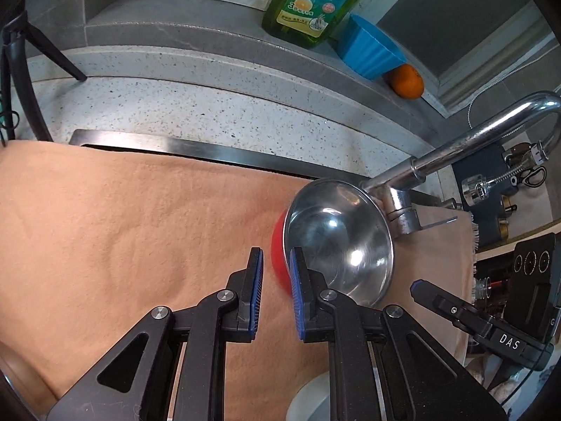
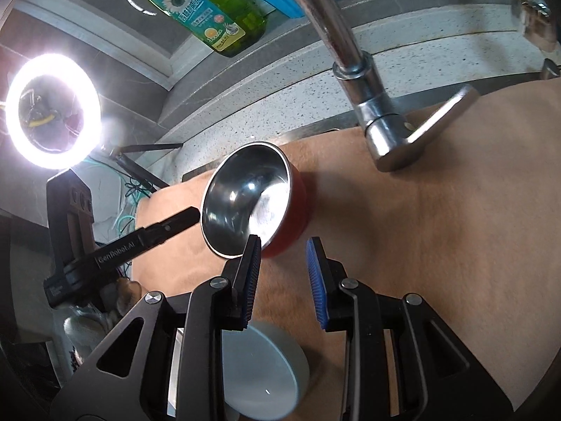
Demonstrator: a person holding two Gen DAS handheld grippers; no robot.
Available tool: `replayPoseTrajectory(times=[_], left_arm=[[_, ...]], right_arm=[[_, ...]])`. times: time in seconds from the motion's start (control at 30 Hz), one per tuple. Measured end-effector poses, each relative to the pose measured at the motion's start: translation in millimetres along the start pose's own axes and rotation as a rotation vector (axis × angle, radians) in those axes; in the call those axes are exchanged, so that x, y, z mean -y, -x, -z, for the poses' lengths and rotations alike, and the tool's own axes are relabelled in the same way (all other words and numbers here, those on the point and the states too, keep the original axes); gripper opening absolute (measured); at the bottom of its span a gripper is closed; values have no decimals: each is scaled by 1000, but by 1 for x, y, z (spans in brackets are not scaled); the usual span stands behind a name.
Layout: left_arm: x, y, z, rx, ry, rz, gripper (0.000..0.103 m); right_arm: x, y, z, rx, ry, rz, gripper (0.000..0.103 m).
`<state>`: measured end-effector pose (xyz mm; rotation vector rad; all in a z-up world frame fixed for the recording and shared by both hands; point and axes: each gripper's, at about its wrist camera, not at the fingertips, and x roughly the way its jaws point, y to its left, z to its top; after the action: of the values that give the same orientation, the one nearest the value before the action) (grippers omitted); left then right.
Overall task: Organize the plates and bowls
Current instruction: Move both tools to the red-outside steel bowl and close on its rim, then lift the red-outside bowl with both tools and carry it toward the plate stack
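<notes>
A bowl [image 1: 343, 238] with a steel inside and a red outside hangs tilted above a peach cloth [image 1: 122, 228]. My left gripper [image 1: 276, 251] is shut on its rim, with one blue pad inside the bowl and the red wall between the fingers. In the right wrist view the same bowl [image 2: 245, 196] faces the camera, and a left finger [image 2: 189, 217] meets its left rim. My right gripper [image 2: 284, 240] stands open at the bowl's lower edge, with a gap beside the red wall. A pale bowl [image 2: 266, 368] sits on the cloth beneath the right gripper.
A chrome faucet [image 1: 455, 147] rises just right of the bowl. On the ledge behind stand a green detergent bottle [image 1: 315, 0], a blue ribbed container [image 1: 368, 49] and an orange [image 1: 406, 80]. A lit ring light [image 2: 52, 110] stands at the left. The speckled counter [image 1: 210, 108] borders the cloth.
</notes>
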<state>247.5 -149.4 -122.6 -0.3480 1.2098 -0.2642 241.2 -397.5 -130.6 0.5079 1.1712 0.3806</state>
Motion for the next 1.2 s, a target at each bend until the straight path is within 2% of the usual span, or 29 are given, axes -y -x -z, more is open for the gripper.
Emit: replayPoseTrajectory(times=[0.5,0.6,0.9,1.2], left_arm=[[9,-15,-1,-24,-43,14,13],[9,-16,-1,-25,-47,13,12],[14,-7,3,-12,-67,15,12],[15,23,12,37,-81,24,12]], right_arm=[[-4,-36,-7,-40,-38,-5,27],[-5,-40,-5,-36,-36,4,23],[-11,-36,-2,3,-28,33,20],[-23,-17,8,28,-5,13,20]])
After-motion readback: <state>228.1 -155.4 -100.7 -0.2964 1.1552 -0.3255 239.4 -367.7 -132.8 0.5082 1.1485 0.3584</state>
